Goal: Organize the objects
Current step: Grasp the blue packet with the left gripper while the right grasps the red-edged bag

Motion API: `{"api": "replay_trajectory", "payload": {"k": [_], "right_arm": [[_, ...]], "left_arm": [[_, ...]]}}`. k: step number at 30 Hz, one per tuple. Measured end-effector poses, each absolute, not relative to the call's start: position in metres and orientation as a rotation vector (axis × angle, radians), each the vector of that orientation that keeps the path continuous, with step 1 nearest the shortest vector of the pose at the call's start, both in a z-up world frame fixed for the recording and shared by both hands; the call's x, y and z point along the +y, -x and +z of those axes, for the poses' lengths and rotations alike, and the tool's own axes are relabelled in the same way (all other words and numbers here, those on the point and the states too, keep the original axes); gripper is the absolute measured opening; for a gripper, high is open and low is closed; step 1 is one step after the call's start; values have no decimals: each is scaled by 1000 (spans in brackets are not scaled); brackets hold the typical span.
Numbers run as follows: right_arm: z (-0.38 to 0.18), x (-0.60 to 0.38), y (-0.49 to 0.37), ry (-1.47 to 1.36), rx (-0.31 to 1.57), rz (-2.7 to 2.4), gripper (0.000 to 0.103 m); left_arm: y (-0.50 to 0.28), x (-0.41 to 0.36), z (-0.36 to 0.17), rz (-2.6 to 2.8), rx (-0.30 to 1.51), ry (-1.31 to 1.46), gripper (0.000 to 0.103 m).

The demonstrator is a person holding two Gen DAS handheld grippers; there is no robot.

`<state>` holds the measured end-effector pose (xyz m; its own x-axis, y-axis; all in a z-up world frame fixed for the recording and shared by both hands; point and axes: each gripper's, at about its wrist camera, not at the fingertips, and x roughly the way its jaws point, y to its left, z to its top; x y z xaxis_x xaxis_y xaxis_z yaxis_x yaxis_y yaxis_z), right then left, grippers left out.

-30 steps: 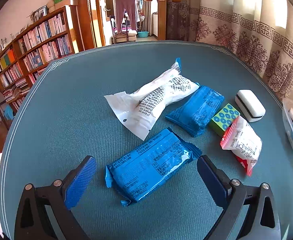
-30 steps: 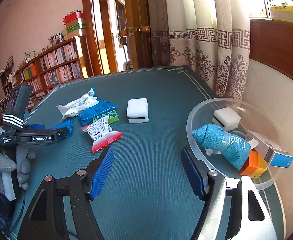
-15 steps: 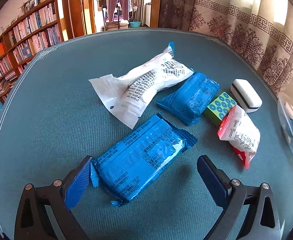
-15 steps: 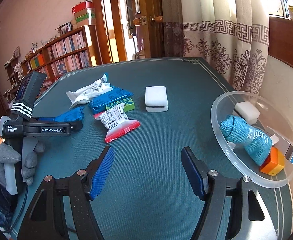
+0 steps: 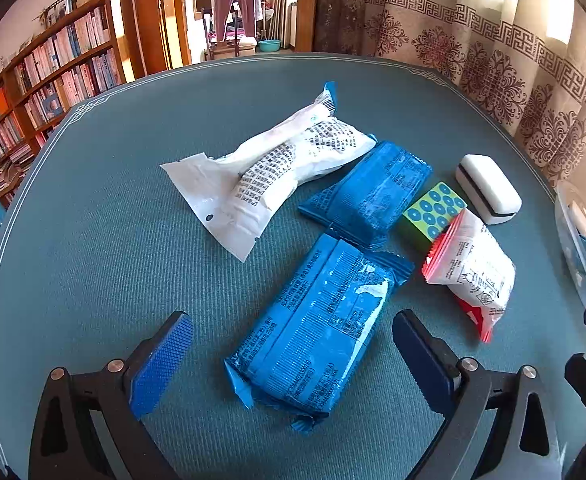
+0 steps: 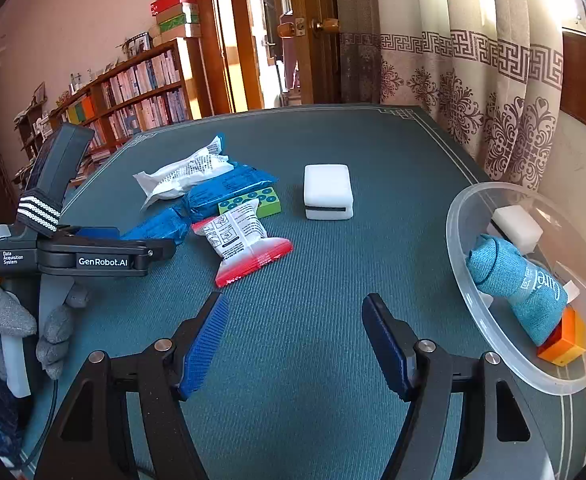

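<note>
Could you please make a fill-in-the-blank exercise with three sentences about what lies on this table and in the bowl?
1. The long blue packet lies between the fingers of the ____ gripper.
2. The teal rolled cloth lies inside the clear ____.
3. The green block is covered with blue ____.

Missing words: left; bowl; dots

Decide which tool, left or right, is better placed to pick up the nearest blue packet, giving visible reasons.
Left. The left tool already straddles the blue packet, jaws open either side. The right tool is open over bare table, nearer the clear bowl.
</note>
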<state>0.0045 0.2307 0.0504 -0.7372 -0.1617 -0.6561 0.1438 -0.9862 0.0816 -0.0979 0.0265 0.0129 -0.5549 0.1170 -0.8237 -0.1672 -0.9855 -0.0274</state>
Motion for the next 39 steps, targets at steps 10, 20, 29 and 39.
{"api": "replay_trajectory", "payload": {"k": [10,20,29,39], "right_arm": [[40,216,23,-1114,-46,-2708,71],[42,205,52,-1107,-24,-2683,71],[36,189,73,-1086,-32,-2631,71],[27,171,92,-1108,59,-2610,70]], "left_arm": [[92,46,13,2632,192,1278,64],[86,40,21,2633,118,1254,44],[80,37,25,2624,81,1255,44],[80,30,26,2627,46,1261,44]]}}
